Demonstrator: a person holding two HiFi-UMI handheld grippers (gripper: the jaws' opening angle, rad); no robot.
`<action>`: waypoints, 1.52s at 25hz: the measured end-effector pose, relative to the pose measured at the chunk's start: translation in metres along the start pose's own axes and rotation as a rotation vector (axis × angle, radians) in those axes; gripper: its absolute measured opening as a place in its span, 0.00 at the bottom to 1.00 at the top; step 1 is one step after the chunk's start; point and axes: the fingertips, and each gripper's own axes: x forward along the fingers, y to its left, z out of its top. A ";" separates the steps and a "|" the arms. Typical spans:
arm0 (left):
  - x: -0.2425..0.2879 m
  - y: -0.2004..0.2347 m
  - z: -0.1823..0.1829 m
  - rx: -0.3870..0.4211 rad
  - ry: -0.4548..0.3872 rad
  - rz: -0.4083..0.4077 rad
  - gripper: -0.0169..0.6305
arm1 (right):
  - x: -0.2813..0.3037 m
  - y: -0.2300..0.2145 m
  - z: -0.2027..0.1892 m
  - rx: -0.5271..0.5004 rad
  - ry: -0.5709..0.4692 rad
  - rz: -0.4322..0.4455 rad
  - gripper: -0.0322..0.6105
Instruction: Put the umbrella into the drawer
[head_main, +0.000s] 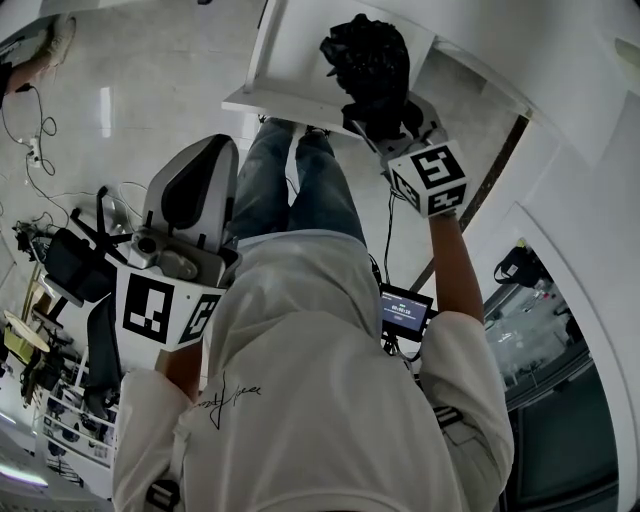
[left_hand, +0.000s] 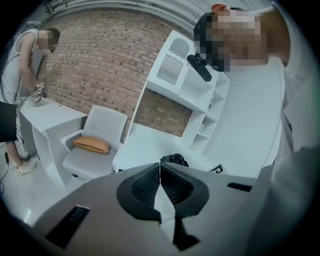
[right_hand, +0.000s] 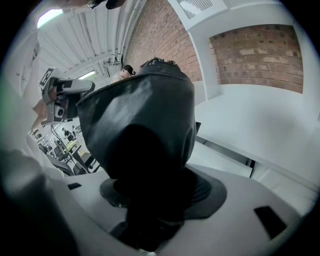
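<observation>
The black folded umbrella (head_main: 365, 60) hangs over the right-hand part of the pulled-out white drawer (head_main: 285, 100); whether it touches the drawer cannot be told. The right gripper (head_main: 392, 122) reaches in from the drawer's near right side, and its jaws are clamped on the umbrella's lower end, the dark fabric bulging up between and above them in the right gripper view (right_hand: 140, 120). The person's legs (head_main: 300, 180) stand just below the drawer's front edge. The left gripper (head_main: 205, 165) is held close to the body, well back from the drawer and to its left; its ribbed pads (left_hand: 172, 187) are pressed together with nothing between them. Further left of the drawer stands a white chair (left_hand: 100, 125) with an orange cushion (left_hand: 91, 145) on its seat; a brick wall (left_hand: 100, 65) rises behind it.
</observation>
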 end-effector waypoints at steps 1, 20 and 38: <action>0.000 0.000 -0.001 0.000 0.002 0.001 0.05 | 0.000 0.000 -0.001 0.000 0.001 0.000 0.43; 0.011 0.007 -0.004 -0.011 0.018 0.004 0.05 | 0.025 -0.023 -0.020 -0.075 0.088 -0.010 0.43; 0.015 0.023 -0.002 -0.014 0.033 0.010 0.05 | 0.059 -0.036 -0.039 -0.154 0.202 -0.009 0.43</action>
